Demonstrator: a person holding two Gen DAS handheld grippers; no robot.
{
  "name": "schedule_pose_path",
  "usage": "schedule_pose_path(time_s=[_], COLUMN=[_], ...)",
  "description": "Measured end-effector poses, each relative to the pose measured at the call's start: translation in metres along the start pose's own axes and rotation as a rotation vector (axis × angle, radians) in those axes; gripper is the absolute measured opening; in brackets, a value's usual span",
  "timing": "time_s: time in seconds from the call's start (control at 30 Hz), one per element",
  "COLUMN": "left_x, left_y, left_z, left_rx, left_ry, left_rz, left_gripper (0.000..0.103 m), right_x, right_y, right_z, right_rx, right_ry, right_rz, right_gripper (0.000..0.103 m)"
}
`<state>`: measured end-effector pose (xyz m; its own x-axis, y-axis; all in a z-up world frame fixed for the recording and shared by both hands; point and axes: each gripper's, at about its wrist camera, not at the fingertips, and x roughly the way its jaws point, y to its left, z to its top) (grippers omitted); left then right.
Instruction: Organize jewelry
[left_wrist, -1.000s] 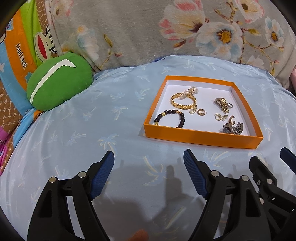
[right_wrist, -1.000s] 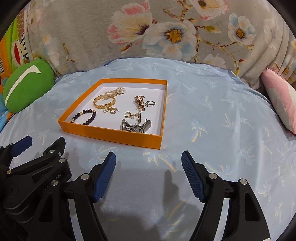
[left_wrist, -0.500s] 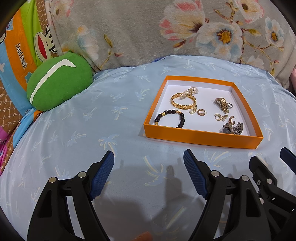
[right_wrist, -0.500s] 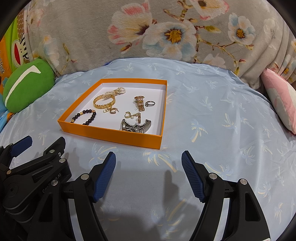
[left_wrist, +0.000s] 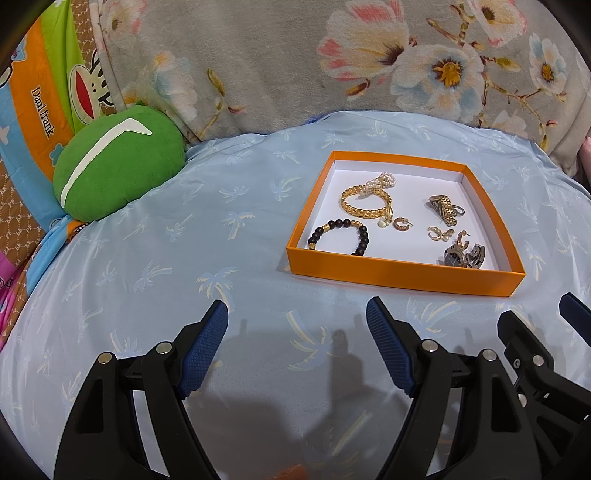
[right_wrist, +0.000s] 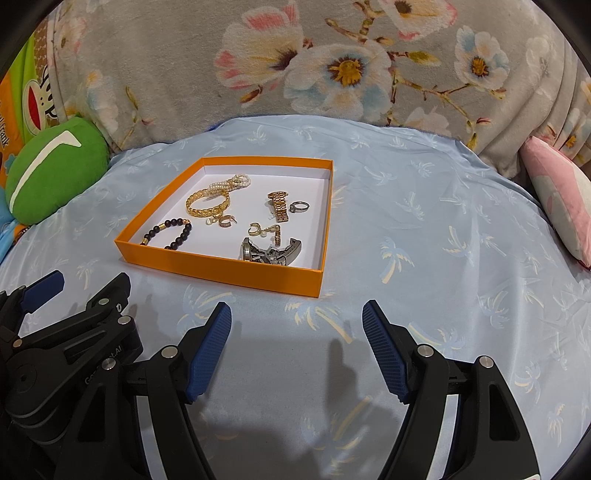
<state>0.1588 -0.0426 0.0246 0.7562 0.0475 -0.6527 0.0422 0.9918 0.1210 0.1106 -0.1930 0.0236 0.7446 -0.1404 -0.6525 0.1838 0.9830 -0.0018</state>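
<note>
An orange tray (left_wrist: 402, 268) (right_wrist: 221, 266) with a white floor lies on the light blue bedspread. In it lie a gold chain bracelet (left_wrist: 364, 205) (right_wrist: 207, 205), a pearl piece (left_wrist: 382, 181), a black bead bracelet (left_wrist: 341, 234) (right_wrist: 170, 233), a gold watch (left_wrist: 443, 208) (right_wrist: 279, 205), a ring (right_wrist: 299, 206), small gold earrings (left_wrist: 439, 233) and a dark watch (left_wrist: 463, 255) (right_wrist: 271, 253). My left gripper (left_wrist: 297, 325) is open and empty in front of the tray's left side. My right gripper (right_wrist: 297, 325) is open and empty in front of the tray's right corner.
A green round cushion (left_wrist: 118, 168) (right_wrist: 55, 173) lies at the left of the bed. A floral grey blanket (left_wrist: 332, 62) stands behind the tray. A pink pillow (right_wrist: 561, 195) lies at the right edge. The left gripper's body (right_wrist: 66, 332) shows low left in the right wrist view.
</note>
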Motion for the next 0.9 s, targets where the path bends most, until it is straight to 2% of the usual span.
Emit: schedule_pose_path(time_s=[0.9], left_x=[-0.002], left_y=[-0.0014], left_z=[0.001], left_rx=[-0.009], left_ry=[-0.009], left_rz=[0.002], left_gripper=[0.076], right_x=[-0.0004], right_y=[-0.0006], right_z=[-0.0001], right_rx=[0.0], right_ry=[-0.002], right_rz=[0.0], right_gripper=[0.072])
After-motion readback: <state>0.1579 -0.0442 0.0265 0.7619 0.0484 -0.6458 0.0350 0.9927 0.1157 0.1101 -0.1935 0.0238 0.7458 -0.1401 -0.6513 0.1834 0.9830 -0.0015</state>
